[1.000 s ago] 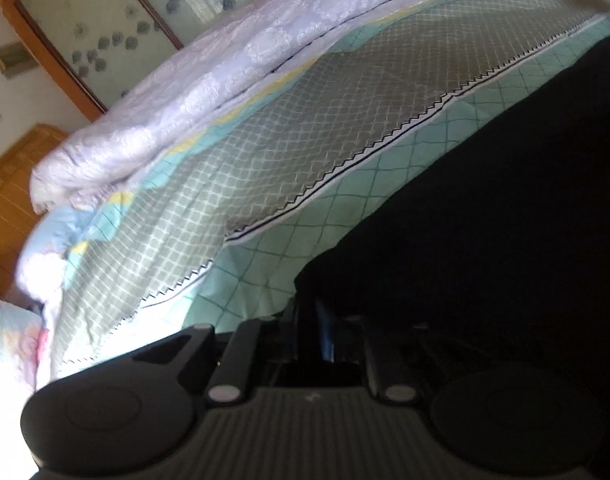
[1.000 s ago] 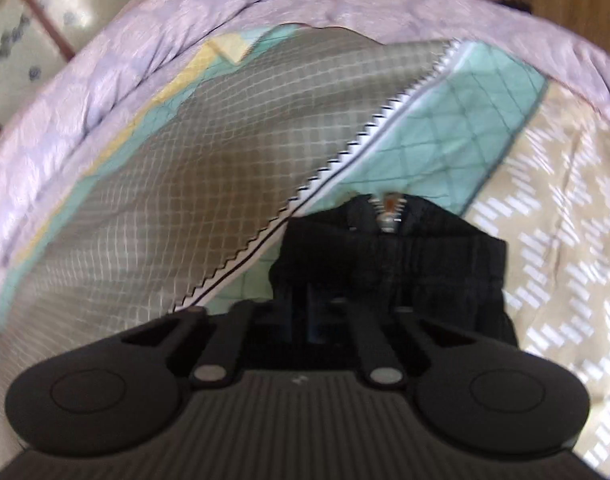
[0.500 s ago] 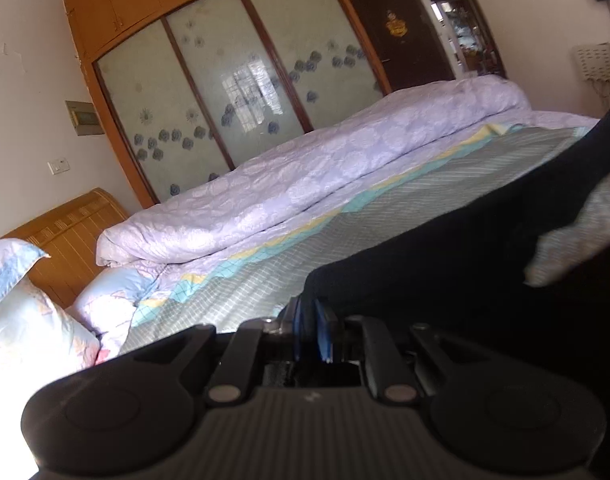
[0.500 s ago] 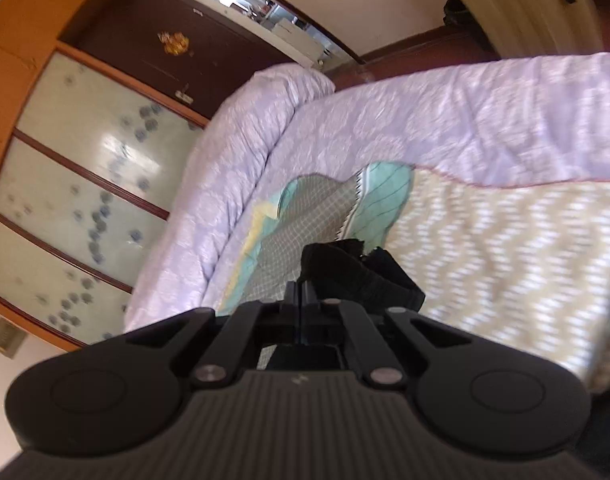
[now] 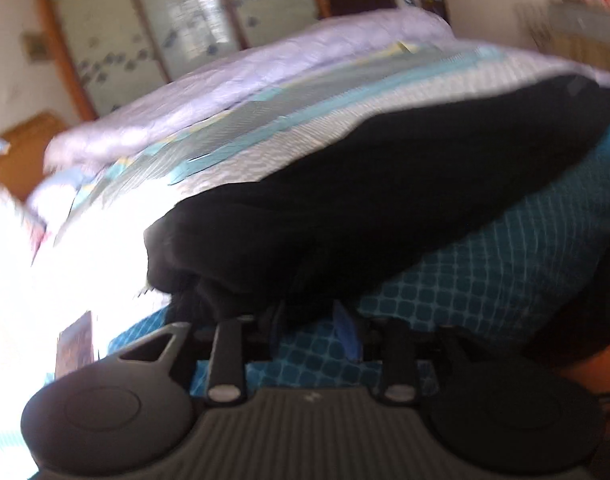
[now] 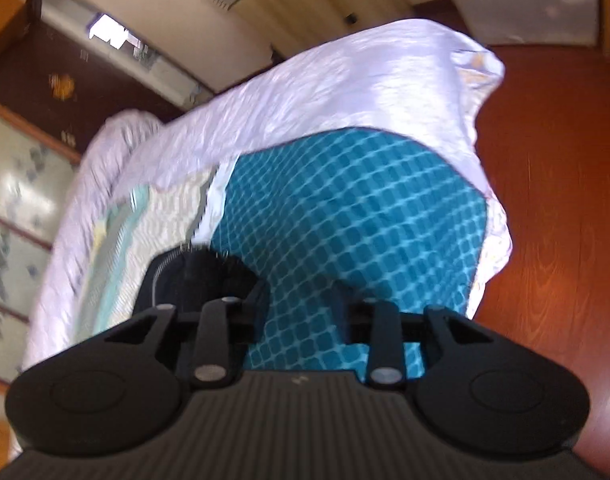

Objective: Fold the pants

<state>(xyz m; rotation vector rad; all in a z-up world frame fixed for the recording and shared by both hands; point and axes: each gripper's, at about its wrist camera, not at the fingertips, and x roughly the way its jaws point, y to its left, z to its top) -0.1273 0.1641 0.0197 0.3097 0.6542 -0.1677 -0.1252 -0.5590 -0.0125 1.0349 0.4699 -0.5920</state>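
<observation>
Pants (image 5: 385, 200): black, draped across bed (image 5: 265, 128), zipper end beside right gripper (image 6: 301, 312). Left gripper (image 5: 309, 320) fingers parted, just opened, nothing pinched; right likewise parted, cloth released. First fold seemingly laid; further folding and smoothing probably outstanding.

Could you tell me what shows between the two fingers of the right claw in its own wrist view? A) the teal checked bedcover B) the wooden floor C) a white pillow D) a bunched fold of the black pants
A: the right claw stands open with only the teal checked bedcover in its gap, and the black pants lie by its left finger.
</observation>
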